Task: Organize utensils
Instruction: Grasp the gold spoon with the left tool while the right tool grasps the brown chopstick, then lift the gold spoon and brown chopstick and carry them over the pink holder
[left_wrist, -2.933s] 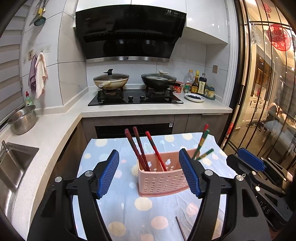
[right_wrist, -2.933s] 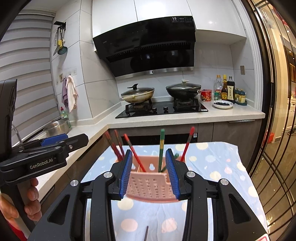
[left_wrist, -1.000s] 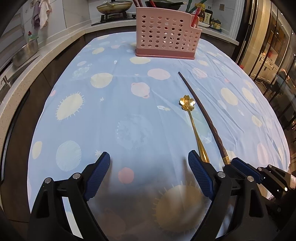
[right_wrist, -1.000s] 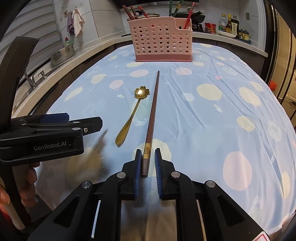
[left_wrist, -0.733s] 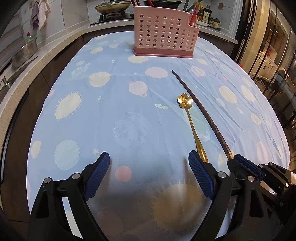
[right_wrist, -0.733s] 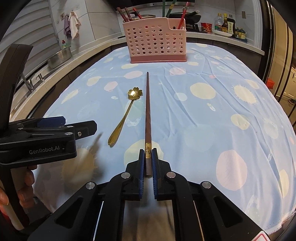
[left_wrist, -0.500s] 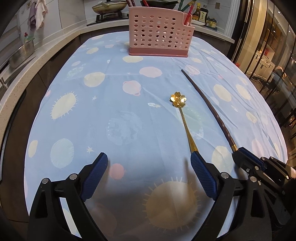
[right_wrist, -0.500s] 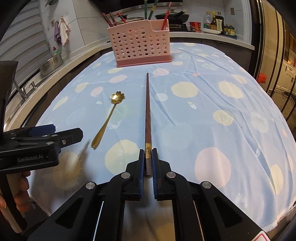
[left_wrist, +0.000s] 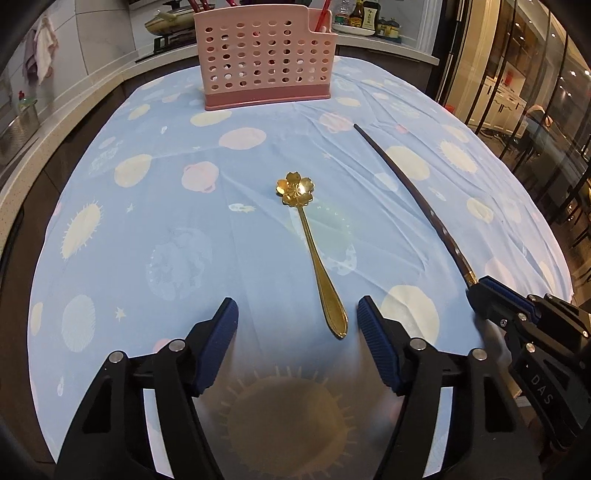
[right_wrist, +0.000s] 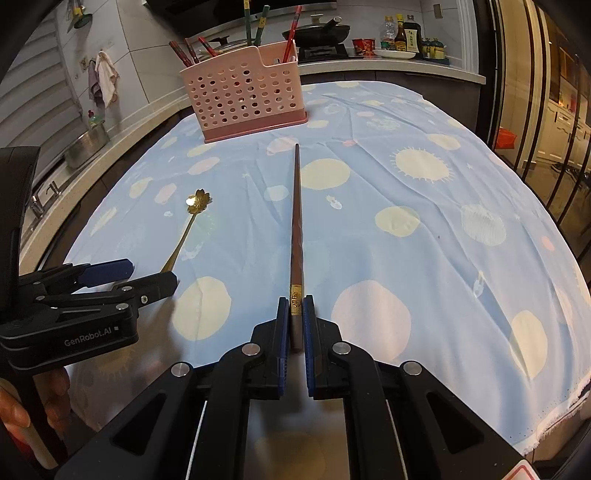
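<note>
A pink perforated utensil basket stands at the far end of the table with several chopsticks in it. A gold spoon with a flower-shaped bowl lies on the cloth. My left gripper is open, its fingers either side of the spoon's handle end. My right gripper is shut on the thick end of a dark brown chopstick, which points toward the basket.
The table is covered by a blue cloth with pale dots. Behind it run a counter with a hob, pans and bottles, and a sink at the left. Glass doors stand at the right.
My left gripper has moved right and forward and narrowed, so its fingers now flank the spoon's handle. My right gripper has closed on the chopstick's end and swung it slightly right.
</note>
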